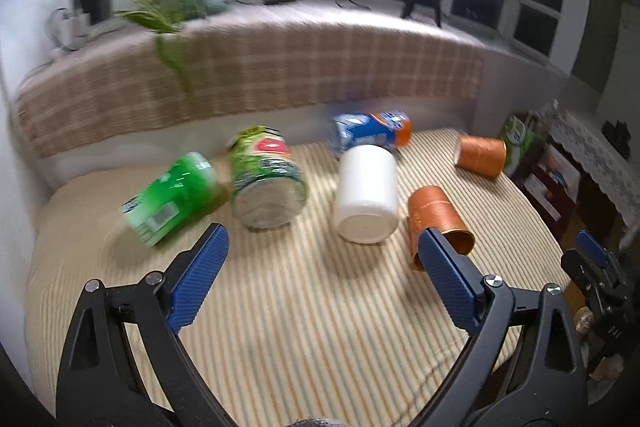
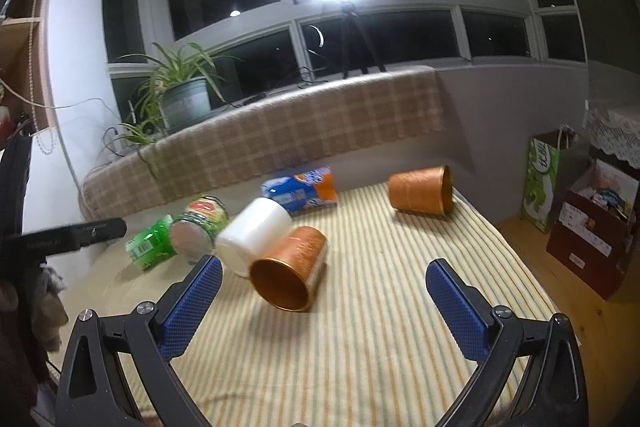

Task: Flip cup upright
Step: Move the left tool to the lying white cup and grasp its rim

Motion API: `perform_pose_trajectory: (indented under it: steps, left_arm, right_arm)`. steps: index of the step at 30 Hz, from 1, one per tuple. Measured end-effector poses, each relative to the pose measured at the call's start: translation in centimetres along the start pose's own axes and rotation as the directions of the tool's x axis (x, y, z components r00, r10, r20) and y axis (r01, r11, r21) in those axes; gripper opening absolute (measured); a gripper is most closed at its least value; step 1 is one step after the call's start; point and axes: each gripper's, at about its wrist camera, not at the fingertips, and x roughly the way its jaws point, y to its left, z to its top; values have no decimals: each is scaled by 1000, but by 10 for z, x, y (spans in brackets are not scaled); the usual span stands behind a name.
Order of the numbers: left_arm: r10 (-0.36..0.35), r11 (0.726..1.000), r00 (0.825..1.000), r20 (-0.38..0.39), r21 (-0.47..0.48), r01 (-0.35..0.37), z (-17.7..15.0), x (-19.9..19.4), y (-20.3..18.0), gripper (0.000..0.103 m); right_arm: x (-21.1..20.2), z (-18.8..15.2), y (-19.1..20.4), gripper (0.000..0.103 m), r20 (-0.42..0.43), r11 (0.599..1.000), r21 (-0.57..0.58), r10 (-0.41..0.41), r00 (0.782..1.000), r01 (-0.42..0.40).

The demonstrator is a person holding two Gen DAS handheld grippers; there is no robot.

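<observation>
Left gripper [image 1: 322,255]: we hold it spread wide with nothing between the blue pads, hovering low over the striped cloth [image 1: 304,307] so it faces the row of tipped containers.
Right gripper [image 2: 324,281]: ours too, wide open and empty, lined up with the near copper cup [image 2: 290,267], whose open mouth faces us.
Near copper cup: on its side on the cloth, leaning against the white cup [image 2: 254,233]; it looks the likeliest one to stand up next, since it lies closest between the right fingers.
Far copper cup [image 2: 420,193]: also on its side, well apart near the wall (not within reach yet).
White cup: lying down, bottom toward the left camera.
Green cans [image 1: 268,183]: tipped over, blurred in the left view, so we cannot read them.
Blue packet [image 2: 300,191]: lying behind the white cup.
Next move, as we judge it: bring the right fingers around the near copper cup's wall before closing.
</observation>
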Motion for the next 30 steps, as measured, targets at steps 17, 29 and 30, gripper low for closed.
perform_pose_trajectory:
  steps: [17,29,30]
  left_arm:
    - [-107,993,923,-370,12,120,64,126,-22,80]
    - [-122,991,862,-491,-14,132,72,175,-32,80]
    - [-113,992,861,-496,-5,127,71,178,-34,80]
  right_arm:
    - [19,-14,-74,103,-63,982,157,-94,994,103]
    - [28,-21,-102,103,-89,965,228,-112,990,130]
    - [28,-21,-105,103,-91,963,235,-114,989,132]
